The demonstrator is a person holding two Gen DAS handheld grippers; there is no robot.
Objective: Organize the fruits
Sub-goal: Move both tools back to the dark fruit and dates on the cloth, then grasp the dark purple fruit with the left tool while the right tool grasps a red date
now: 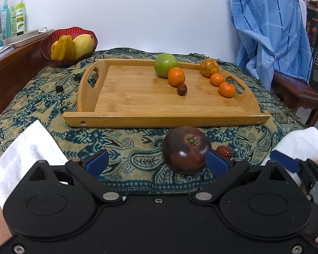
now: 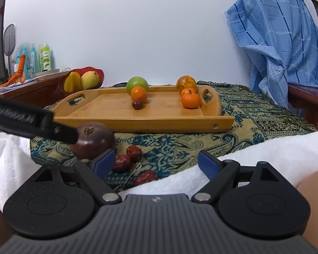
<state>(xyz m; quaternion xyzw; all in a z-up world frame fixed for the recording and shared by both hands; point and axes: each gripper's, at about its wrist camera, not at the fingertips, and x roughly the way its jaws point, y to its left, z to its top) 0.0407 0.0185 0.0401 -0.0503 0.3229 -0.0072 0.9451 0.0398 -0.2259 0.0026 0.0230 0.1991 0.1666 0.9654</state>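
Note:
A dark purple tomato [image 1: 186, 149] lies on the patterned cloth in front of the wooden tray [image 1: 159, 120]. My left gripper [image 1: 156, 162] is open around it; only the right pad touches the tomato's side. A red date [image 1: 224, 151] sits just right of that pad. My right gripper [image 2: 156, 164] is open low over the cloth. Three red dates [image 2: 122, 163] [image 2: 134, 152] [image 2: 146, 177] lie near its left pad, and the tomato [image 2: 93, 141] is beyond that pad. On the tray stand a green fruit [image 1: 166, 64], an orange [image 1: 176, 76], a small dark fruit [image 1: 182, 89], a mottled fruit [image 1: 209, 67] and two mandarins [image 1: 216, 79] [image 1: 226, 89].
A red bowl [image 1: 53, 38] with a mango and a starfruit stands at the back left beside a wooden sideboard with bottles [image 1: 20, 17]. White towels [image 1: 25, 154] [image 2: 265, 154] lie at the near edge on both sides. A blue checked cloth [image 1: 271, 31] hangs over a chair at the right.

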